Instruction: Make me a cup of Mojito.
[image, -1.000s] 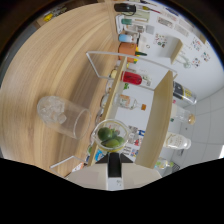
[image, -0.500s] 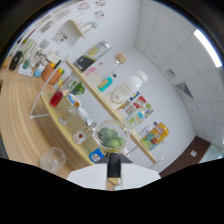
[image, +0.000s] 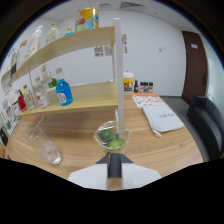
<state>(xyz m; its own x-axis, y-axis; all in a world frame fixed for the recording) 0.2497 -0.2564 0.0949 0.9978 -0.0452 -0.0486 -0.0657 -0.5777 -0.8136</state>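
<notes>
A: What is the gripper (image: 114, 161) carrying?

B: A small clear cup (image: 113, 136) is sitting right at its tip, with green lime pieces (image: 112, 140) lying inside. The fingers themselves are hiding under the cup and the dark bar of the tool, so I cannot tell how wide the jaws are standing or whether they are pressing on the cup.

A: Where is the tall glass?

B: An empty clear glass (image: 44, 144) is standing on the wooden table (image: 80, 131), off at about nine o'clock from the cup and well apart from it.

A: And beyond the cup?

B: A white post (image: 118, 75) is rising at twelve o'clock, holding up a two-level wooden shelf (image: 85, 97). A blue bottle (image: 63, 93) is resting on the lower level at about ten o'clock, with more bottles running further along toward nine. A colourful can (image: 87, 19) is sitting on the top level. At two o'clock, papers (image: 159, 116) are lying on the table, and a dark chair (image: 206, 124) is showing at three o'clock.
</notes>
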